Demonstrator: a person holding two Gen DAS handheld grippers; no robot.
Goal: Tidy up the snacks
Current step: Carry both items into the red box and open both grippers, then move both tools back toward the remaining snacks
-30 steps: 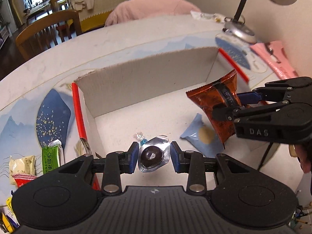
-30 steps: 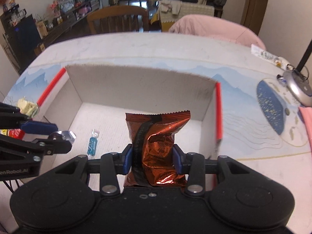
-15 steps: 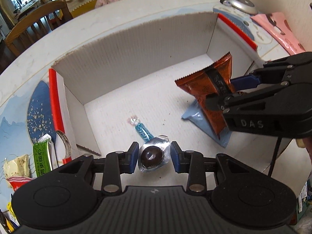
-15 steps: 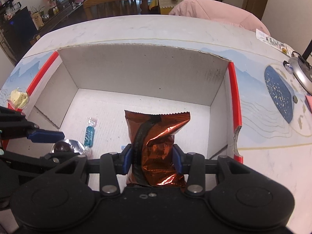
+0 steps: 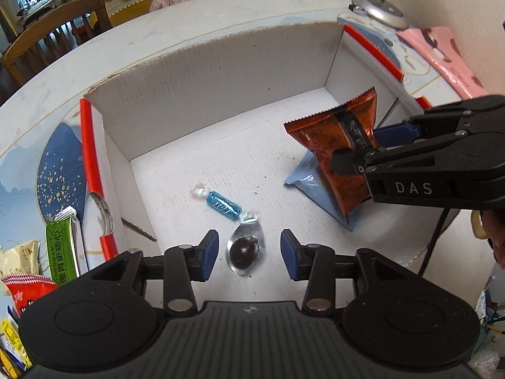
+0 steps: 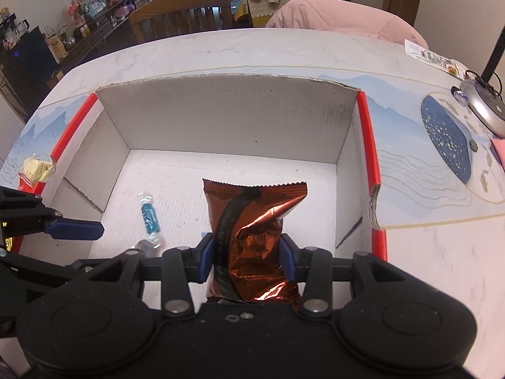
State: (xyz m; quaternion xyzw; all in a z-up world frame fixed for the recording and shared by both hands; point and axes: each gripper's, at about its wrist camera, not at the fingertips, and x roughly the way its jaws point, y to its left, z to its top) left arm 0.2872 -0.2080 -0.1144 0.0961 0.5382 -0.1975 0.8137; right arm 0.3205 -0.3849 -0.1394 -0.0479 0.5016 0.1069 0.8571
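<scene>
A white cardboard box (image 5: 221,72) with red edges lies open on the table. My left gripper (image 5: 249,254) is open over the box floor, and a clear-wrapped chocolate (image 5: 243,249) lies between its fingers. A blue wrapped candy (image 5: 222,206) lies just beyond it. My right gripper (image 6: 246,260) is shut on an orange-brown snack packet (image 6: 252,230) and holds it inside the box, above a light blue packet (image 5: 311,181). The right gripper also shows in the left wrist view (image 5: 363,154).
Outside the box on the left lie a green packet (image 5: 61,249), a beige packet (image 5: 19,259) and a red packet (image 5: 26,290). A lamp base (image 5: 378,12) and a pink packet (image 5: 442,53) are at the right. A wooden chair (image 6: 180,15) stands beyond the table.
My left gripper has opened and let go of the chocolate, which now lies on the box floor. Both grippers have moved lower into the box. The right gripper still holds the orange-brown packet.
</scene>
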